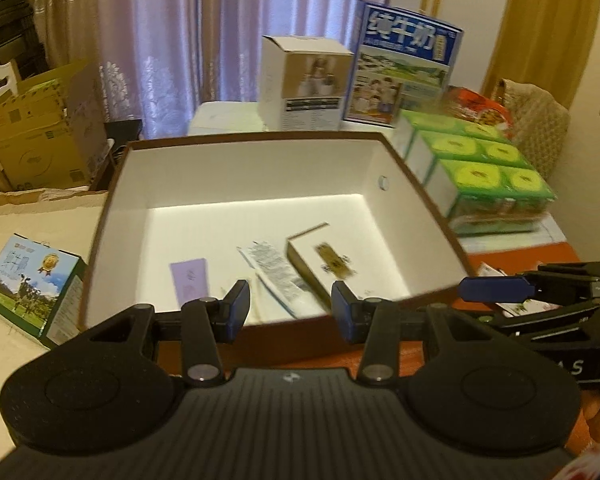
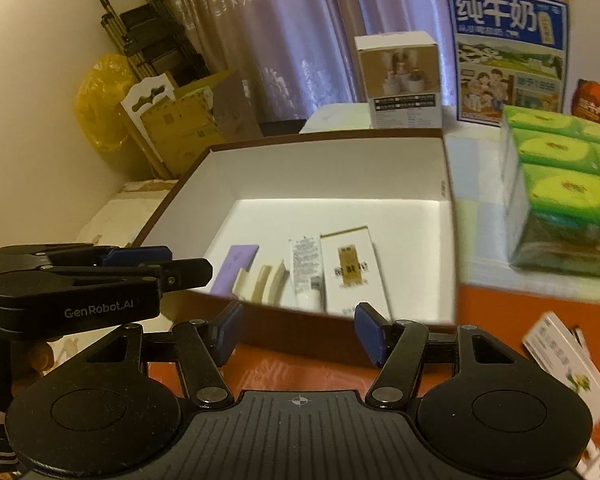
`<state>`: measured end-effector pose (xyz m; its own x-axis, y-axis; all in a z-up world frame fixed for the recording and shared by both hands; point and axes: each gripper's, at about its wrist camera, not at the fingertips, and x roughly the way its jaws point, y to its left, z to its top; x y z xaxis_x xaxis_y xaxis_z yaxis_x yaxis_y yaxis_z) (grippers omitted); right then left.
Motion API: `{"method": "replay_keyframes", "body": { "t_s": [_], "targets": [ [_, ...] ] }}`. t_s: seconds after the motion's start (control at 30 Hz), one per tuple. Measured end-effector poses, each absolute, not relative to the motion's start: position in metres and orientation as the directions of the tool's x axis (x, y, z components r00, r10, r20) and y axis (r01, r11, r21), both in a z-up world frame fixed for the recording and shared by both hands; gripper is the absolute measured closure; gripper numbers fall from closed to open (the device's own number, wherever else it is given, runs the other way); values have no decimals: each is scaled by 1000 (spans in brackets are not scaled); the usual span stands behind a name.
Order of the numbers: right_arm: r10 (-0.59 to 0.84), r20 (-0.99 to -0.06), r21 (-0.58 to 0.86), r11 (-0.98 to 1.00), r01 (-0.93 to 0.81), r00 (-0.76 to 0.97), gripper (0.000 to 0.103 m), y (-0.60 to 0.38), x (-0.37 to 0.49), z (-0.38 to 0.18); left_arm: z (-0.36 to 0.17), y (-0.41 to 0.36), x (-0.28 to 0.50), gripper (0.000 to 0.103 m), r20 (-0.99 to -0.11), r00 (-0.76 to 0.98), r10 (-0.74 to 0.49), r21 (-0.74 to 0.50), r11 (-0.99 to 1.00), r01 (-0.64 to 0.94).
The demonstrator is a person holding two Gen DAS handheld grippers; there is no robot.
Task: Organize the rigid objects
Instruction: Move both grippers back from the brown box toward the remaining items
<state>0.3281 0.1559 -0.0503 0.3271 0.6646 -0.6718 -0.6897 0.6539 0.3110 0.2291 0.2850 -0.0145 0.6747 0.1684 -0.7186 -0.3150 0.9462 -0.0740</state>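
1. Left wrist: I am holding the left hand-held gripper point(image 1: 290, 306) partly open and empty, hovering at the near rim of the open box point(image 1: 112, 208), where a small white carton point(image 1: 320, 264) is lying.
2. Right wrist: my right hand-held gripper point(image 2: 298, 332) is also standing open, gripping nothing, just short of the box point(image 2: 172, 208) on the counter point(image 2: 520, 308).

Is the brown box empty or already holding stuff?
Not empty. The brown box holds a purple card, a white tube and a white carton on its floor.
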Motion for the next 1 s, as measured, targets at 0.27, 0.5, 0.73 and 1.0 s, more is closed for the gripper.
{"method": "replay_keyframes", "body": {
  "t_s": [0.27, 0.5, 0.73, 1.0],
  "targets": [
    [652, -684, 323, 673, -666, 327, 43, 101, 316, -54, -21, 237, 225, 63, -739, 663, 119, -89, 958, -271],
    [633, -694, 330, 703, -631, 343, 43, 50, 313, -56, -30, 187, 229, 63, -758, 649, 69, -103, 969, -224],
    [617, -701, 331, 726, -603, 357, 43, -7, 311, -55, -35, 135, 240, 63, -766, 642, 21, -116, 979, -170],
    [591, -717, 332, 755, -566, 369, 43, -66, 316, -57, -40, 88, 248, 63, -776, 631, -2, -122, 982, -147]
  ]
}}
